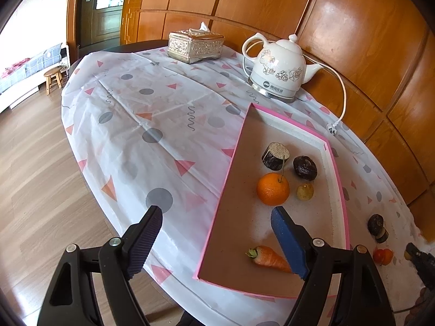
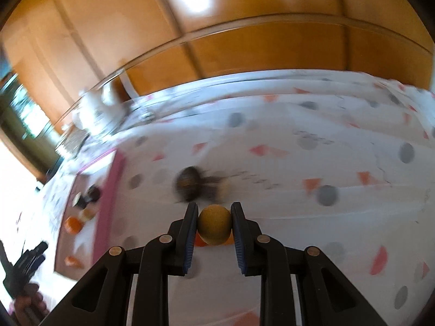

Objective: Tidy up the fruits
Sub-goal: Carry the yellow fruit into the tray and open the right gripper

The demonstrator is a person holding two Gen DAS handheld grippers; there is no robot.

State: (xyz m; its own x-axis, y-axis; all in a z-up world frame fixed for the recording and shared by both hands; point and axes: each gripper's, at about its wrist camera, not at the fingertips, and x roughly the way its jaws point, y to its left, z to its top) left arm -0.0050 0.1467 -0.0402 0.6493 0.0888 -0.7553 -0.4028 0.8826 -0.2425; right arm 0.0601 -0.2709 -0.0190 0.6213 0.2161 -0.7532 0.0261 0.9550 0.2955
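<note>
The right tongs [image 2: 214, 226] pinch a small yellow fruit [image 2: 214, 228]. The left tongs [image 1: 216, 241] are spread wide above the pink tray [image 1: 338, 168].

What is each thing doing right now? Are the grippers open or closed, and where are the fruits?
left gripper: open, empty, above the tray's near end.
right gripper: shut on the small yellow-brown fruit.
pink-edged tray: flat on the table, holding produce.
orange: lying in the tray.
carrot: lying in the tray, near end.
dark fruit: on the cloth, outside the tray.
kettle: upright, lid on.
</note>
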